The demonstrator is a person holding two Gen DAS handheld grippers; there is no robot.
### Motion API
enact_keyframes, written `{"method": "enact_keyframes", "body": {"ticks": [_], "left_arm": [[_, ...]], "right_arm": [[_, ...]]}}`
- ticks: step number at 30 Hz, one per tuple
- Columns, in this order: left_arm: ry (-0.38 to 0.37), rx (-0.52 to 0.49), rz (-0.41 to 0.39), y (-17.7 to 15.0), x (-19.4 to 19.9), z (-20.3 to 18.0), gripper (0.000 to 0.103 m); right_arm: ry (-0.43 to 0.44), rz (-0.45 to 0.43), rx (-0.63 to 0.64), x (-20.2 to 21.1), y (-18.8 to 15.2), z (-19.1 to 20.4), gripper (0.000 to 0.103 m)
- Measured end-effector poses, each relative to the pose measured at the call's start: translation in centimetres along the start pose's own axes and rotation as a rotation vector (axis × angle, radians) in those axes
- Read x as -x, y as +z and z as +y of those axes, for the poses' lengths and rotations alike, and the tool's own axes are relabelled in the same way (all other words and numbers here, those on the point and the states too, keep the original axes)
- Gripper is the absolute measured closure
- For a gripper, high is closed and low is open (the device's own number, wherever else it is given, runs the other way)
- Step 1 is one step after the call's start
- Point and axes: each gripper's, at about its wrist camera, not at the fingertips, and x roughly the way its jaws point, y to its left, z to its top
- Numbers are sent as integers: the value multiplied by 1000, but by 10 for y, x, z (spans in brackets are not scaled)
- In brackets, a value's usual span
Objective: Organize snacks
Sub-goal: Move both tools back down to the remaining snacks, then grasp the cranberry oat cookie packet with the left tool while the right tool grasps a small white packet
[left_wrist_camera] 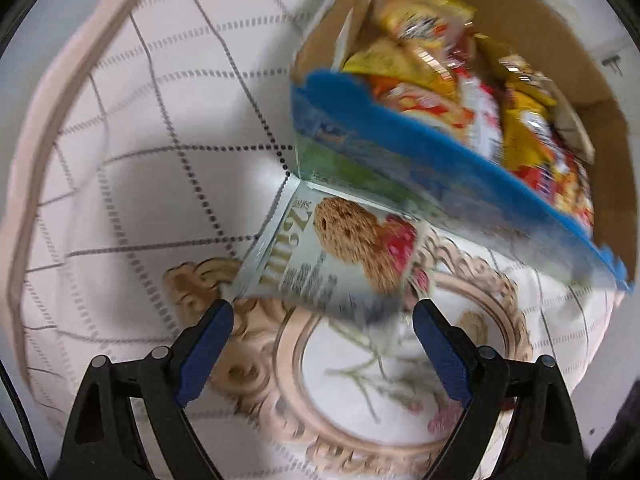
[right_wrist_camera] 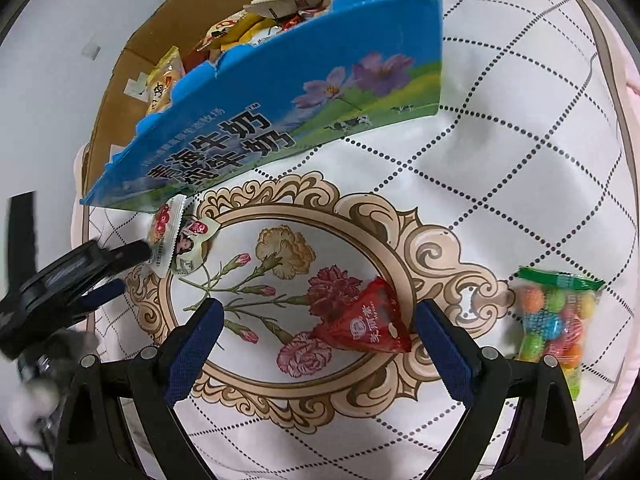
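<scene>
A: The largest thing we see is the white quilted cloth with a dotted diamond grid and a beige scrollwork frame round printed carnations. It covers the whole surface under both tools.

B: Next we have the blue-fronted cardboard box printed with purple flowers, cows and Chinese characters. It stands on the cloth at the far edge of the frame, and it is already heaped with yellow and red snack packets.

A: Then the tools. We see the left gripper with its blue pads wide apart, pointing down, nothing pressed between them. Just ahead of it lies the pale green biscuit packet showing a brown cookie and red berries, its far end touching the foot of the box.

B: The right gripper also stands open. The small red triangular candy packet lies on the carnations between its fingers, nearer the right one, and we see neither pad touching it.

A: To the right, well clear of that, we find the clear bag of coloured candy balls with a green top strip.

B: Beside the biscuit packet we see a small white wrapper with a cartoon face.
</scene>
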Motion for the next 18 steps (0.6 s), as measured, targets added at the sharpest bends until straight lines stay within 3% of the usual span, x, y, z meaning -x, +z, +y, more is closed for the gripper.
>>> {"method": "enact_keyframes", "body": {"ticks": [3,5,8,14,18], "left_arm": [[-6,29,16,9,-18,-2,11],[-19,39,-20,11,-20,-3,12],[-35,32,-69,7,-13,1,25],[14,-11,-100,-18,6,39,26],[70,-46,-113,-37,22,66,26]], "right_arm": [[-8,3,-8,-5,0,1,5],[-4,2,-11,-5,-1,3,5],[-9,-8,20,-2,0,13,5],[8,-15,96,-1,7,46,5],[21,3,163,-22,15,83,5]]}}
